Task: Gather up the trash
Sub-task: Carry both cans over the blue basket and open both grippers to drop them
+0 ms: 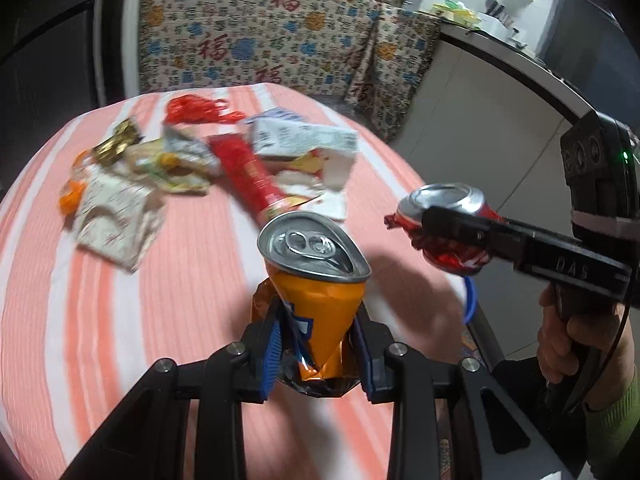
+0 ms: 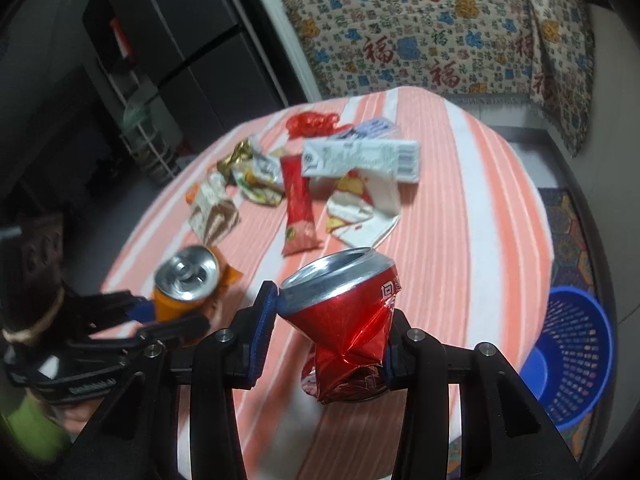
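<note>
Orange can (image 1: 316, 280): crushed, pinched at its crumpled lower half by my left gripper (image 1: 318, 344); pull-tab top points away from me, lifted off the cloth.
Red can (image 2: 348, 320): crushed, top opened, wedged between the pads of my right gripper (image 2: 324, 340); the jaws sit at a middling width, both pads pressing the dented body.
Left gripper state: narrow, clamped on the orange can.
Right gripper state: holding the red can; seen from the left wrist it hangs off to my right, past the table edge.
Blue basket (image 2: 576, 356): on the floor, below and right of my right gripper, beyond the table edge; no trash is visible in the part I can see.
Wrapper pile: ahead of both grippers, well apart from them. Red snack wrapper (image 2: 298, 208), white carton (image 2: 360, 158), yellow-white wrapper (image 2: 356, 204), gold foil (image 2: 236, 156), red plastic bag (image 2: 312, 122), brown-white packet (image 2: 212, 208).
Striped tablecloth (image 2: 472, 208): bare between the cans and the pile.
Progress, my judgement: early. Two cans in hand but not yet binned; the whole pile is left to collect.
Next, my judgement: carry the red can over the basket first, as it is nearer.
</note>
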Motion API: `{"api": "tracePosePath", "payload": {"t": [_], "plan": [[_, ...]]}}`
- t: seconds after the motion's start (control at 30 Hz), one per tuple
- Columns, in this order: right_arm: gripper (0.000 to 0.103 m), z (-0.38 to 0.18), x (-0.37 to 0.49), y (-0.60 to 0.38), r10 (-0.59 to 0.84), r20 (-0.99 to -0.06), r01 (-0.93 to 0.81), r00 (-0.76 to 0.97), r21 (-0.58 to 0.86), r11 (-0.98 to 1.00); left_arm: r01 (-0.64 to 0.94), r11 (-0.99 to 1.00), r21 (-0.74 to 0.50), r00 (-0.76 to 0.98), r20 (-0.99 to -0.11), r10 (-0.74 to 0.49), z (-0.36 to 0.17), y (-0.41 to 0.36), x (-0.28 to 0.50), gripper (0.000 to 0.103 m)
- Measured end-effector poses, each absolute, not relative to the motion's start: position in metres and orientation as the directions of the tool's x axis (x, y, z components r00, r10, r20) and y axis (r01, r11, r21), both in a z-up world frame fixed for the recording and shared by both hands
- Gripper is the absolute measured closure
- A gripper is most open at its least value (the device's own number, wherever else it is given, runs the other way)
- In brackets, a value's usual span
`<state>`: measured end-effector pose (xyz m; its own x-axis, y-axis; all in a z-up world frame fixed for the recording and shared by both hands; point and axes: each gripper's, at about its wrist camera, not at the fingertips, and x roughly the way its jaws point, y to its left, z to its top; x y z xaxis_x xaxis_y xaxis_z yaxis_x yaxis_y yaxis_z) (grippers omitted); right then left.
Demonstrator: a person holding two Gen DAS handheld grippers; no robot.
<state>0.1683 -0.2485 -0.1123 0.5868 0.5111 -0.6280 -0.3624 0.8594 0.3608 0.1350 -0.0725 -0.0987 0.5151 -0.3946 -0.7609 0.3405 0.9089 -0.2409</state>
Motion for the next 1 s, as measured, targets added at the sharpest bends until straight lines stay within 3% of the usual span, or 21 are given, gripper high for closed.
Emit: {"api": "tracePosePath", "payload": {"t": [0.37,0.6,0.9,0.93,0.97,1.0], "plan": [[0.059,-0.107,0.202,-0.427,0.348,-0.697,0.011,0.628,0.455,0.891,0.545,0.784,-0.296,0.370,-0.754,-0.542,-0.081,-0.243,0.192,0.071],[0.059,-0.134,0.212,-0.510,0.248,-0.748,0.202,0.616,0.454,0.868,0.606,0.742,-0.286,0.280,-0.796,-0.536,-0.125,-0.352,0.226,0.071],[0.055,-0.177,0.216,-0.574,0.235,-0.754,0.325,0.613,0.511,0.796,0.638,0.720,-0.273,0.222,-0.830,-0.511,-0.177,-0.418,0.253,0.069],[0.052,-0.180,0.217,-0.578,0.240,-0.750,0.329,0.616,0.522,0.787,0.642,0.719,-0.267,0.223,-0.832,-0.508,-0.181,-0.421,0.255,0.065],[0.051,-0.183,0.217,-0.582,0.246,-0.745,0.334,0.620,0.534,0.777,0.644,0.719,-0.261,0.222,-0.836,-0.502,-0.184,-0.424,0.255,0.050],[0.042,-0.186,0.217,-0.583,0.253,-0.743,0.339,0.620,0.544,0.767,0.643,0.721,-0.260,0.224,-0.836,-0.502,-0.188,-0.425,0.258,0.034]]}}
